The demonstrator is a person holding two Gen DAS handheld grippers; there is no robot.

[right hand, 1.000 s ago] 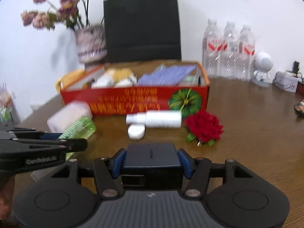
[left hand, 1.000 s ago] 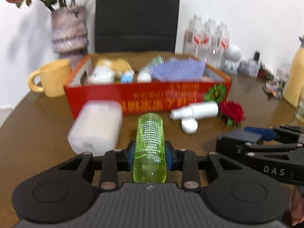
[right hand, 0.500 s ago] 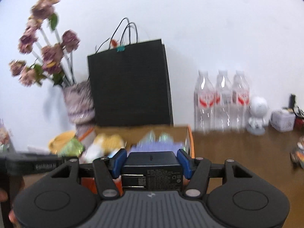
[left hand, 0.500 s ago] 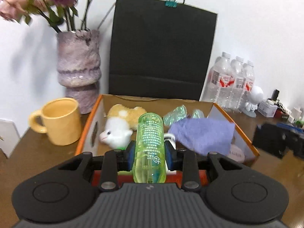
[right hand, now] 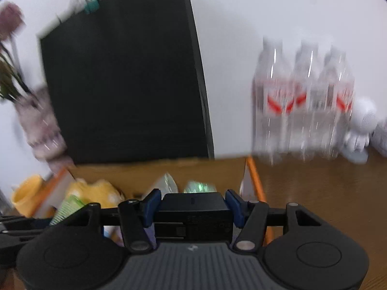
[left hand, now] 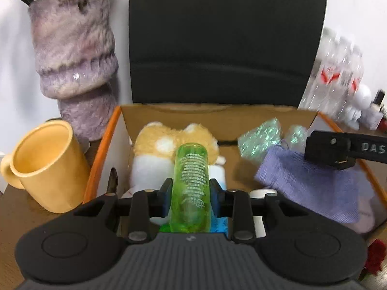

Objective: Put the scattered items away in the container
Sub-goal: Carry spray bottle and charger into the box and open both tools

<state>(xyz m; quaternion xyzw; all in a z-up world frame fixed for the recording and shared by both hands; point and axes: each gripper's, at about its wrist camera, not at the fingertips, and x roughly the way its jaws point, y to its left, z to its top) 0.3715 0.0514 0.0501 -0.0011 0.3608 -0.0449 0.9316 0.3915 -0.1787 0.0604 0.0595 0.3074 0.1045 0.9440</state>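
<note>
We are at the drop step. Our left gripper clamps the green bottle over the box, plush toy at 12 o'clock. Our right gripper clamps a black block above the box's right half. Next, we lower both and release them.

Green bottle — translucent, white print, lying lengthwise between the left tongs' pads, pinched at mid-body, far end pointing ahead over the box.

Black block — matte, rectangular, label on its near face, sitting level, squeezed between the right tongs' blue pads.

Box — open cardboard, orange rim, lying just ahead of and under both tongs; plush, purple cloth, teal packets lying inside.
</note>
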